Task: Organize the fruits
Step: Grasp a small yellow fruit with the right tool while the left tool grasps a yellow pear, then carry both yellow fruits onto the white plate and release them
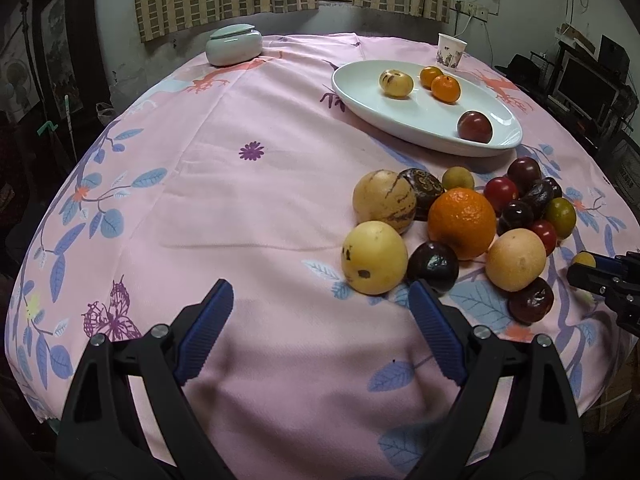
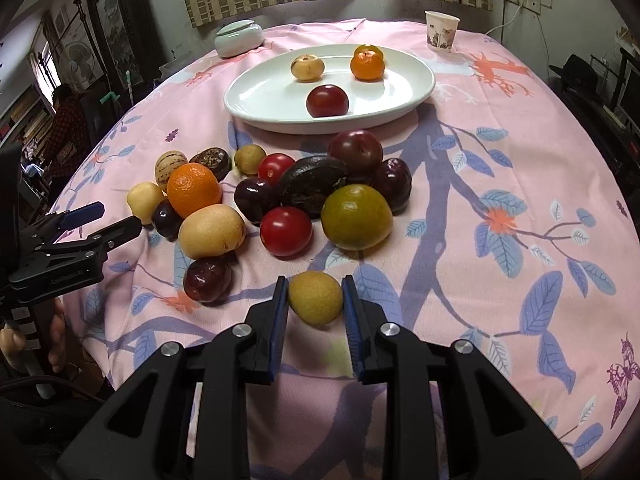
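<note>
A small yellow fruit rests on the pink cloth at the near edge of the fruit pile, with my right gripper shut on it, blue pads pressing both sides. The pile holds an orange, a green citrus, a red fruit, yellow pears and dark plums. Beyond it, the white oval plate carries a yellow fruit, two oranges and a red plum. My left gripper hangs open over bare cloth, left of a yellow pear. The right gripper shows at that view's right edge.
A pale green lidded jar and a paper cup stand at the table's far side. The left gripper and a hand sit at the table's left edge. Flowered cloth stretches left of the pile.
</note>
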Motion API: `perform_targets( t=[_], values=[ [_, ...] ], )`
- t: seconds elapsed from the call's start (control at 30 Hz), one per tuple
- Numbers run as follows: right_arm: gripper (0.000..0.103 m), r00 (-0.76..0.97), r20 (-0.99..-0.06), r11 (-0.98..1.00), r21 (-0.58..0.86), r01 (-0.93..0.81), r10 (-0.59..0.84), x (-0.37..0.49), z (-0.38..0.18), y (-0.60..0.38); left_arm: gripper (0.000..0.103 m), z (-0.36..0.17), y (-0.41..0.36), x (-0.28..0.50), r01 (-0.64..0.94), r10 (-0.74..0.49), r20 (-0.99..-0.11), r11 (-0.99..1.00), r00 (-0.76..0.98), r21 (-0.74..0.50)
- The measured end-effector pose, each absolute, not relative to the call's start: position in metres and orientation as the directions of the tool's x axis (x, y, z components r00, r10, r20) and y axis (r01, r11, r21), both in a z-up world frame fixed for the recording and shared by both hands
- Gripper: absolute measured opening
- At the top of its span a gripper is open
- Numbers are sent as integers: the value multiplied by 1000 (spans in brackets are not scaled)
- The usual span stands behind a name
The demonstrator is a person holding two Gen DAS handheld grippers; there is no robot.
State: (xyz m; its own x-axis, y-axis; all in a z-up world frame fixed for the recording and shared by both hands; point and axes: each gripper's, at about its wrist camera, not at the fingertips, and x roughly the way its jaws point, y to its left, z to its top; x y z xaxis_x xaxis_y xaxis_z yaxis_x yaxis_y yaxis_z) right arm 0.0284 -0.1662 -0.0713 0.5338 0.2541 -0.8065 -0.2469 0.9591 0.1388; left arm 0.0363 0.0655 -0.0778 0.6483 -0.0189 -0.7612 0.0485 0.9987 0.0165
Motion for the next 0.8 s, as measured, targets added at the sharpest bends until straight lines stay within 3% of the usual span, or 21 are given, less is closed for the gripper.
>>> perform_targets(
  t=[0.33,0.5,0.53,0.6,0.63,0.67,0.8],
  values=[
    [27,500,-818,952,179,-250,285,29,-80,-168,88,-90,67,69,43,-42,-816,999,577,-21],
    [28,512,-824,958,121,-260,243,26,-80,-160,89,-90,68,74,45,-49,-819,999,572,-28],
    [28,517,-824,960,104,-261,230,25,-80,-158,84,-89,68,73,44,-53,-813,998,580,-34],
    [28,523,-823,961,94,-259,221,24,-80,-157,64,-86,65,71,69,-87,-800,996,593,-57],
    [28,524,-823,962,96,-256,222,24,-80,-157,45,-84,63,70,80,-98,-797,995,597,-62],
    [27,523,-823,962,97,-255,222,25,-80,-158,37,-83,60,69,87,-99,-796,995,597,-58],
    [27,525,-818,961,116,-250,235,24,-77,-159,37,-81,55,63,101,-110,-793,993,600,-61]
  ],
)
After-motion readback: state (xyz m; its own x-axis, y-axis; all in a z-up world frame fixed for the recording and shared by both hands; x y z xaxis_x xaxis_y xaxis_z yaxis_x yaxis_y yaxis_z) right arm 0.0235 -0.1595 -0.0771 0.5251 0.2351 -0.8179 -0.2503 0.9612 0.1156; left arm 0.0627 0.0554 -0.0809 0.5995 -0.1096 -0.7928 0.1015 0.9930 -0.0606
